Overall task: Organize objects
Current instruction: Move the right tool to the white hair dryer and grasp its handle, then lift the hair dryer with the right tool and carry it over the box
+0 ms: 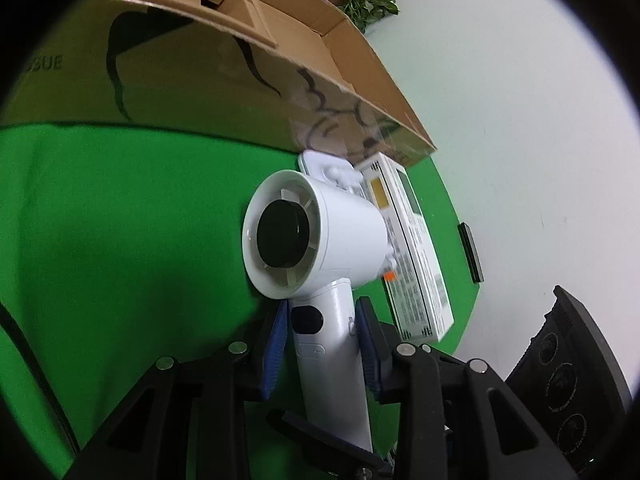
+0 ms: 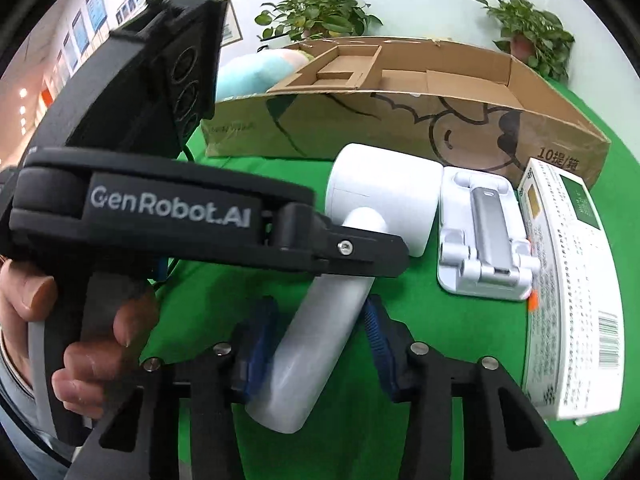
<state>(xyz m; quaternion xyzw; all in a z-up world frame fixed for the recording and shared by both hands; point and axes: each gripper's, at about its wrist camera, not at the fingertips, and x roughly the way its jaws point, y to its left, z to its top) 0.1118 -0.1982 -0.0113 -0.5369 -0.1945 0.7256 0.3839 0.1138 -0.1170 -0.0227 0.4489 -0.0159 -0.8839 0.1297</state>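
Note:
A white handheld fan (image 1: 316, 232) with a black hub points its round head at the left wrist camera. My left gripper (image 1: 322, 346) is shut on the fan's handle, blue pads on both sides. In the right wrist view the fan (image 2: 380, 196) hangs over the green cloth, and the left gripper's black body (image 2: 168, 216) crosses in front of it. My right gripper (image 2: 320, 344) is open, its blue pads either side of the handle's lower end (image 2: 304, 364) with gaps showing. A white stand with a grey device (image 2: 486, 236) and a white printed box (image 2: 572, 292) lie to the right.
A long open cardboard box (image 2: 400, 120) stands across the back of the green cloth (image 2: 460, 344); it also shows in the left wrist view (image 1: 224, 60). Potted plants (image 2: 316, 12) stand behind it. The right gripper's black body (image 1: 568, 384) shows at the lower right of the left wrist view.

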